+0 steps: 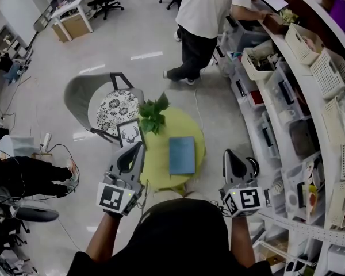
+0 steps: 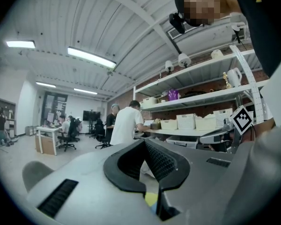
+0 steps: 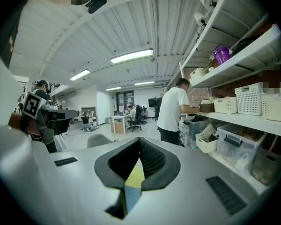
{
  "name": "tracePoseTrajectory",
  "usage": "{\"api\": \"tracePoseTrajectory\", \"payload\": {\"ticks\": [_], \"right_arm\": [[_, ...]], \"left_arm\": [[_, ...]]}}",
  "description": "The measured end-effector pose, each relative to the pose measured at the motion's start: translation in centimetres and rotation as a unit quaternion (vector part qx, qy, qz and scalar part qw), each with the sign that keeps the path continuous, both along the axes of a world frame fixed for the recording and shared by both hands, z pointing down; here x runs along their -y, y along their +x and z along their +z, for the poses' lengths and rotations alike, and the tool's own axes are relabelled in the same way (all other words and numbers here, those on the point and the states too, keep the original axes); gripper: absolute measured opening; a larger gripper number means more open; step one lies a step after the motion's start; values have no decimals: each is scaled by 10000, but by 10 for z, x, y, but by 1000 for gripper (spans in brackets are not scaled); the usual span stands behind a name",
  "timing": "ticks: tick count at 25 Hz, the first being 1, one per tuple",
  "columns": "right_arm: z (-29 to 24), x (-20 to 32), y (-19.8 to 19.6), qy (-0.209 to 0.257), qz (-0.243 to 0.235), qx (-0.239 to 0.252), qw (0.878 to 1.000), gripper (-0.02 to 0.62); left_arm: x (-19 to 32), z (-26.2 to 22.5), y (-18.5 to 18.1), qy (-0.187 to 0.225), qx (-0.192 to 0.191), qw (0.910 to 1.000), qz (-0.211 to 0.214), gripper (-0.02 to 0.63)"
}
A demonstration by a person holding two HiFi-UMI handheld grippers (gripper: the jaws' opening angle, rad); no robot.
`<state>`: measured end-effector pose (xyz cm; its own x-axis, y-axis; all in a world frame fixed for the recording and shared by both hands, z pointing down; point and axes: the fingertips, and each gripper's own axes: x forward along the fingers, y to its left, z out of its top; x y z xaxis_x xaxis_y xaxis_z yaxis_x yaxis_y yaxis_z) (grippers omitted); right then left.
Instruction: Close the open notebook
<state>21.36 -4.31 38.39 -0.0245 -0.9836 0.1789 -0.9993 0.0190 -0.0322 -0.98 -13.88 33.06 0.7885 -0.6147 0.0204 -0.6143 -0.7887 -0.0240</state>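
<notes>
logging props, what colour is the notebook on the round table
The notebook is blue, clearest in the head view.

On the round yellow bench (image 1: 199,135) stand a leafy plant (image 1: 154,112) and a framed antler picture (image 1: 129,134); a cushioned grey chair (image 1: 83,94) sits just beside.

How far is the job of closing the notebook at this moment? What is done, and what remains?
Done, it seems: the blue notebook lies flat and closed, cover up, on the round yellow-green table. In hand: nothing. The left gripper and the right gripper are both shut and empty, held at the table's near side, apart from the notebook. Left to do: apparently nothing.
</notes>
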Motion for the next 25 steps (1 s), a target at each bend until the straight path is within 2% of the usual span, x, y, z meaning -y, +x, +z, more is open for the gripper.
{"api": "tracePoseTrajectory", "payload": {"ticks": [6, 9, 13, 25], "right_arm": [[5, 1, -11, -241, -289, -572, 9977, 2], [5, 0, -13, -220, -349, -697, 9967, 2], [4, 0, -13, -159, -454, -1135, 9924, 2], [5, -5, -12, -163, -506, -1356, 9893, 2]], "left_arm": [[-4, -16, 9, 152, -73, 9999, 25, 18], [-3, -20, 10, 150, -96, 9998, 23, 18], [-2, -21, 11, 179, -99, 9998, -23, 18], [-6, -22, 27, 247, -51, 9997, 72, 18]]}}
